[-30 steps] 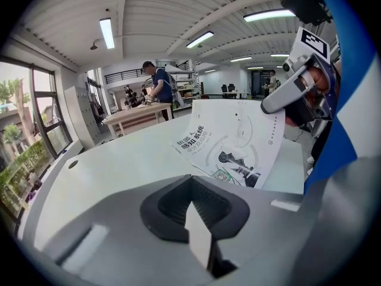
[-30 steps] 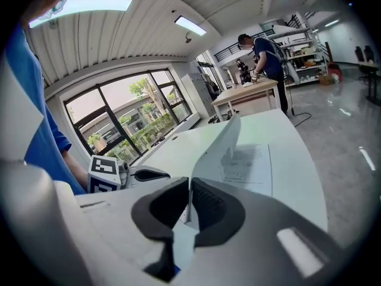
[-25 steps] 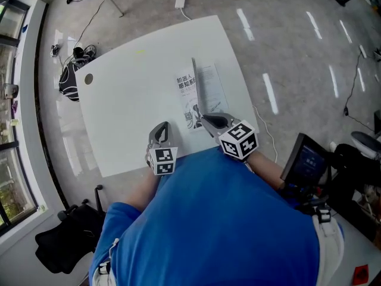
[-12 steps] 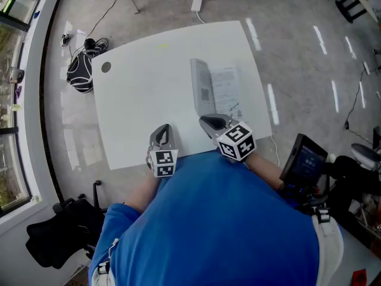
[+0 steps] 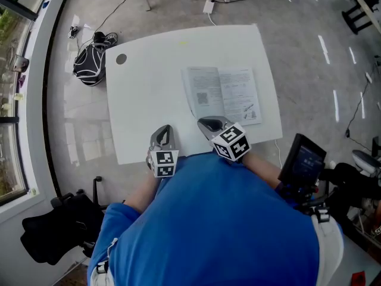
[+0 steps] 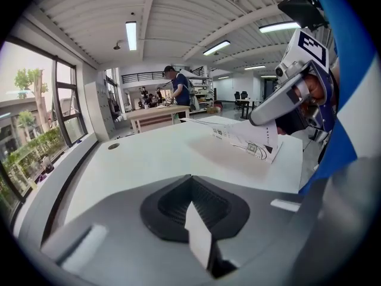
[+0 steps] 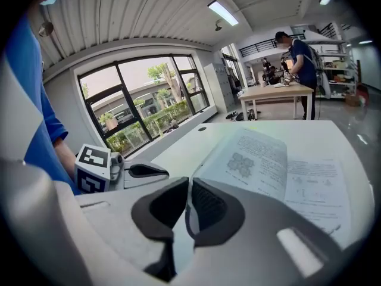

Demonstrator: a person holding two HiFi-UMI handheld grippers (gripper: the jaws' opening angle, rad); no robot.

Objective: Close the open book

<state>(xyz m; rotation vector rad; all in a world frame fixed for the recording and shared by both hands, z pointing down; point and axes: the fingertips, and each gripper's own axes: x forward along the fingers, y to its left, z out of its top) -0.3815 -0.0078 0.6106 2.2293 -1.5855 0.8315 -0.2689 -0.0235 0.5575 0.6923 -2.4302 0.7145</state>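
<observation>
The book (image 5: 238,94) lies open on the white table (image 5: 149,88), near its right edge, with printed pages facing up. My right gripper (image 5: 205,124) is at the book's near left corner and is shut on the left leaf (image 5: 202,91). A thin sheet edge shows between its jaws in the right gripper view (image 7: 189,204). In the left gripper view that leaf (image 6: 250,143) hangs raised off the table from the right gripper (image 6: 262,117). My left gripper (image 5: 162,134) hovers over the table's near edge, left of the book. It is shut and holds nothing.
A round cable hole (image 5: 121,59) sits at the table's far left. On the floor are a black backpack (image 5: 89,64) and a power strip (image 5: 208,6). A dark screen (image 5: 303,162) stands at my right. A person stands at a wooden table (image 7: 280,91) far off.
The leaf in my right gripper showed its titled cover side, then stood on edge. Now it leans left with its inner print up. The table has slid right in view.
</observation>
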